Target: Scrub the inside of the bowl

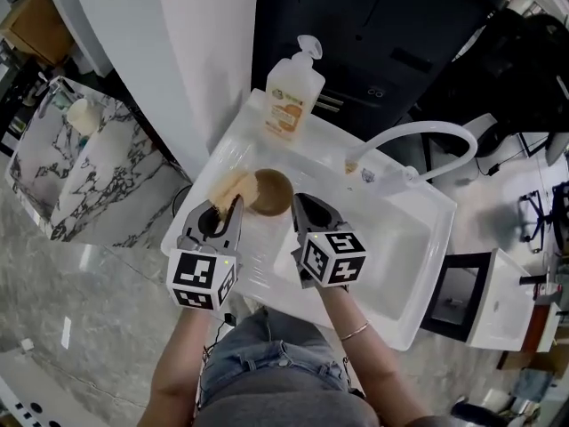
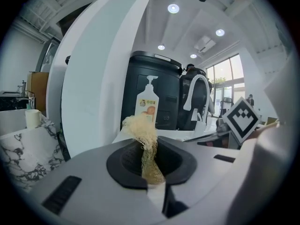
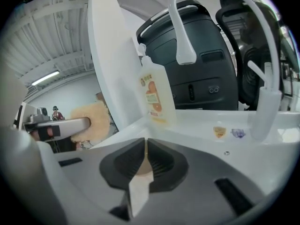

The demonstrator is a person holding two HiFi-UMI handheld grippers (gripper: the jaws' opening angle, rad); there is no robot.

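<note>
Sink (image 1: 402,269): white and rectangular, right in front of you. Everything below is placed against it.
Left gripper (image 1: 236,206): over the sink's left end. You have its jaws pinched on the sponge (image 2: 140,128), with a pale fibrous tuft sticking out past the tips.
Right gripper (image 1: 297,201): over the sink's middle. Your jaws are nearly closed, clamping a thin brown edge, which is the bowl's rim.
Bowl (image 1: 271,191): brown and round, over the sink's left half, held by its right edge. I can't tell whether it rests on the sink floor or hangs clear.
Sponge vs bowl: in the head view the sponge sits right against the bowl's left edge, on the side toward the sink's left wall. I can't tell whether it's inside the bowl.
Soap bottle (image 1: 292,96): a pump type with an orange label, upright on the sink's back-left corner ledge, beyond the bowl.
Faucet (image 1: 428,132): a white arched spout, rising from the sink's back rim and curving over its right part, well apart from both of your grippers.
Marker cubes: one on each gripper, at the sink's near rim, left (image 1: 203,278) and right (image 1: 332,258).
</note>
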